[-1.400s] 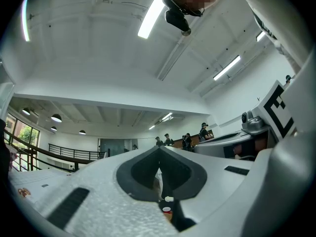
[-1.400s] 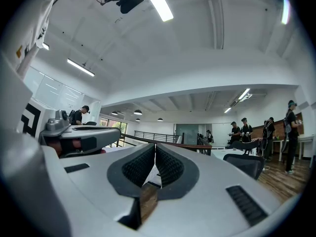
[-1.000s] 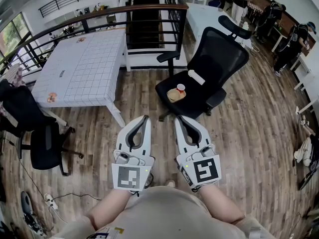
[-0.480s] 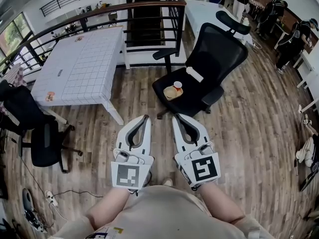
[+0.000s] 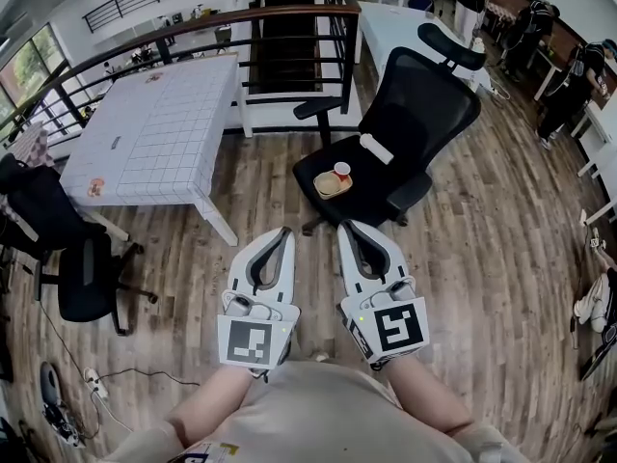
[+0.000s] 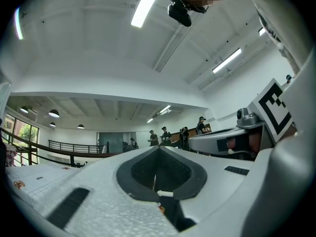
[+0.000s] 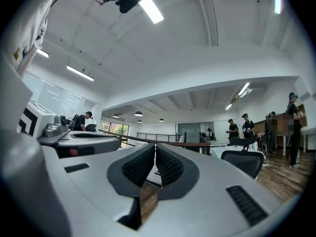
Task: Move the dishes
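Ahead of us, on the seat of a black office chair [image 5: 432, 104], lie the dishes: a tan plate [image 5: 329, 186] with a small white cup [image 5: 342, 170] touching its far edge. A white roll [image 5: 377, 148] lies farther back on the same seat, near the backrest and apart from the plate. We hold both tools low over the wooden floor [image 5: 482, 258], side by side and close to our body, pointing roughly level towards the chair but well short of it.

The left tool [image 5: 281, 231] has its jaws pressed together with nothing between them; its own view shows only a thin slit where the pads meet. Through the lower opening of that slit we can make out a small white and orange speck, possibly the cup, though it is too small to be sure. The right tool [image 5: 345, 226] is likewise closed tight and empty, its ribbed pads meeting along one line.

To our left stands a white desk [image 5: 164, 133] with a grid-patterned top, and nearer us on that side a second dark chair [image 5: 82, 273]. A curved railing [image 5: 193, 24] runs behind the desk. Several people [image 5: 567, 80] stand at the far right of the room.
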The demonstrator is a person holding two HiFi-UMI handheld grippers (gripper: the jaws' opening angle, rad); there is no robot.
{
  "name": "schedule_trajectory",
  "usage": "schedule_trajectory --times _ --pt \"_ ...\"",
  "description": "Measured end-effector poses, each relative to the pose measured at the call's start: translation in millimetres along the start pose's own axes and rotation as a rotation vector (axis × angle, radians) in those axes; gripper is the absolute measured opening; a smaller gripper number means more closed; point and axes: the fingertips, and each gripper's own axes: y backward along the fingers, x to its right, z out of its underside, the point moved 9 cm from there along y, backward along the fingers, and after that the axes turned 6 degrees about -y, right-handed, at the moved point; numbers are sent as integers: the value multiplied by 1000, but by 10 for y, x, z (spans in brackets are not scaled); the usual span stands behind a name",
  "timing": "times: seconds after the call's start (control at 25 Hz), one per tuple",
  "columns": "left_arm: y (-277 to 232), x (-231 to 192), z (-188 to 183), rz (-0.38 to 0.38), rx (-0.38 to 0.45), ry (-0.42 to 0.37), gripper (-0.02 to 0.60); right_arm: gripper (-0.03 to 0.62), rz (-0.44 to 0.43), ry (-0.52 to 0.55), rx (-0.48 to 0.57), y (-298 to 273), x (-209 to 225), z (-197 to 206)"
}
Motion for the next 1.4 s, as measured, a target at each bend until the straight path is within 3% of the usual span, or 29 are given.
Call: schedule_trajectory --times 0.28,0.52,0.84,1.04,1.4 --pt "-454 -167 378 35 -14 52 13 23 18 -7 -50 -405 170 266" --pt "-1061 -601 732 69 -22 76 14 23 58 10 -78 -1065 437 446" --pt "-886 -986 711 106 -18 115 14 23 99 5 -134 -1187 44 405" --pt "-1499 -1549 845 150 -28 139 14 23 130 -3 -148 -1946 218 397" --pt "-2390 -2317 1027 211 -13 104 14 23 209 5 -135 -2984 551 368"
